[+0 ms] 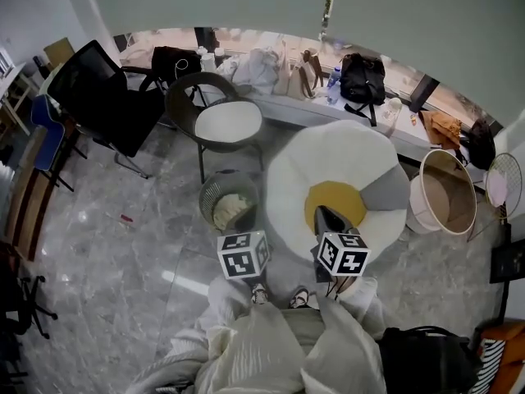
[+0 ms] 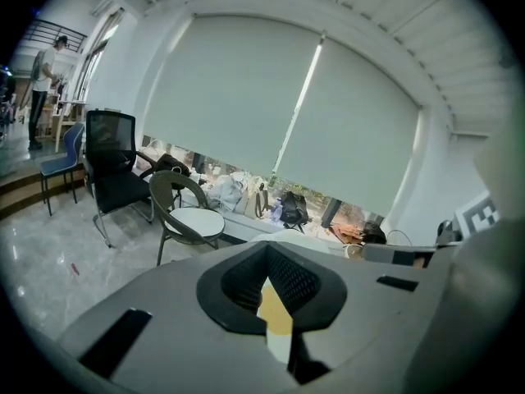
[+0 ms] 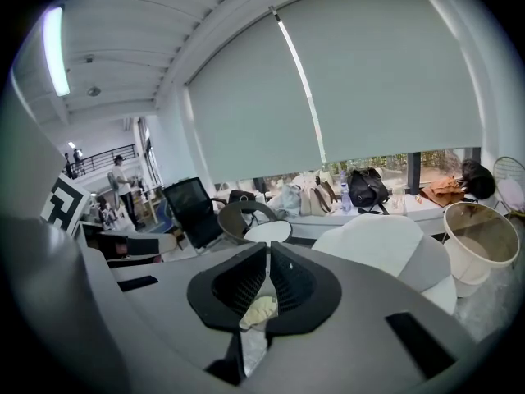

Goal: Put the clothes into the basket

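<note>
Clothes [image 1: 228, 212] in a cream heap already lie in the basket [image 1: 205, 194], which stands on the floor [image 1: 123, 245] just ahead of my left tool [image 2: 264, 261], between the round chair [image 1: 221, 121] and the big white seat [image 1: 328, 150].

So part of the job looks done, though not all of it. My right tool [image 3: 267, 249] has its jaws drawn tight on a small fold of cream cloth [image 3: 261, 309], pinched between the ridged pads. It is up in the air near the seat's yellow middle [image 1: 328, 199], not over the basket. I judge that piece is next in line: it has to cross to my left and be let go above the heap.

My left tool's jaws meet at the tips. A sliver of yellow and white shows in the slit below them, and I cannot tell whether that is cloth in the grip or only the seat seen through the gap.

What else is left is hard to say. A grey patch [image 1: 384, 191] lies on the right side of the seat — a garment, perhaps, or part of the cushion. The pale tub [image 1: 422, 179] further right looks bare inside. Bags and bundles along the window ledge [image 1: 402, 138] are too small to sort out.
</note>
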The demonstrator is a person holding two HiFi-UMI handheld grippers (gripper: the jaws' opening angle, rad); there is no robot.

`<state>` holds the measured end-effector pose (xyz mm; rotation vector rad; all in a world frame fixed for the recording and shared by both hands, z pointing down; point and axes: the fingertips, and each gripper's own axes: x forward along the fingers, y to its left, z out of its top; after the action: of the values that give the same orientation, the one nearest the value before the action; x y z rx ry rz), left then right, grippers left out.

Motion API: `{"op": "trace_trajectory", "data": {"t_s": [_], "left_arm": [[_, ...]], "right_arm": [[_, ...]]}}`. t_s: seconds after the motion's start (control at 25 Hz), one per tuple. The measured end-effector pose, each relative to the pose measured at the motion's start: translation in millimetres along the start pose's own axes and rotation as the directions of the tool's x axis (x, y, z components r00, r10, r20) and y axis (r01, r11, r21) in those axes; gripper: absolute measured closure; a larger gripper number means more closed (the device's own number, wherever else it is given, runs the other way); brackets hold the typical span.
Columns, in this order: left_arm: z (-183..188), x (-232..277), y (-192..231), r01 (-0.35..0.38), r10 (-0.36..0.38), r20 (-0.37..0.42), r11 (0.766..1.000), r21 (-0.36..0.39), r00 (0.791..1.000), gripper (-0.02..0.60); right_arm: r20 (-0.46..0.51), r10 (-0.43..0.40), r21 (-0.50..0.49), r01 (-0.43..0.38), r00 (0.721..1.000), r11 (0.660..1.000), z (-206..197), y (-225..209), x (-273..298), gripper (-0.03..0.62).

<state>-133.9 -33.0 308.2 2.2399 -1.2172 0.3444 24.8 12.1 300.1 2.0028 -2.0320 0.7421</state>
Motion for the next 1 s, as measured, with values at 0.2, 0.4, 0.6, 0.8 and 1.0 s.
{"op": "trace_trajectory", "data": {"t_s": [0.2, 0.4, 0.6, 0.8, 1.0], "left_arm": [[0, 0, -22, 0.020, -0.020, -0.003, 0.999, 0.027, 1.000, 0.585], [-1, 1, -32, 0.032, -0.032, -0.006, 0.998, 0.055, 0.999, 0.585], [-4, 4, -39, 0.042, -0.041, -0.022, 0.997, 0.071, 0.999, 0.586], [-8, 4, -43, 0.056, -0.054, -0.024, 0.995, 0.078, 0.998, 0.586], [-11, 1, -49, 0.072, -0.070, -0.027, 0.994, 0.079, 0.997, 0.585]], "right_arm": [[0.000, -0.021, -0.102, 0.021, 1.000, 0.995, 3, -8, -9, 0.571], [0.009, -0.024, -0.080, 0.024, 1.000, 0.996, 2, -14, -15, 0.571], [0.015, -0.036, -0.053, 0.036, 0.999, 0.998, 1, -22, -21, 0.571], [0.017, -0.053, -0.047, 0.054, 0.998, 0.997, 0, -27, -25, 0.571], [0.023, -0.058, -0.044, 0.059, 0.998, 0.997, -1, -27, -29, 0.571]]}}
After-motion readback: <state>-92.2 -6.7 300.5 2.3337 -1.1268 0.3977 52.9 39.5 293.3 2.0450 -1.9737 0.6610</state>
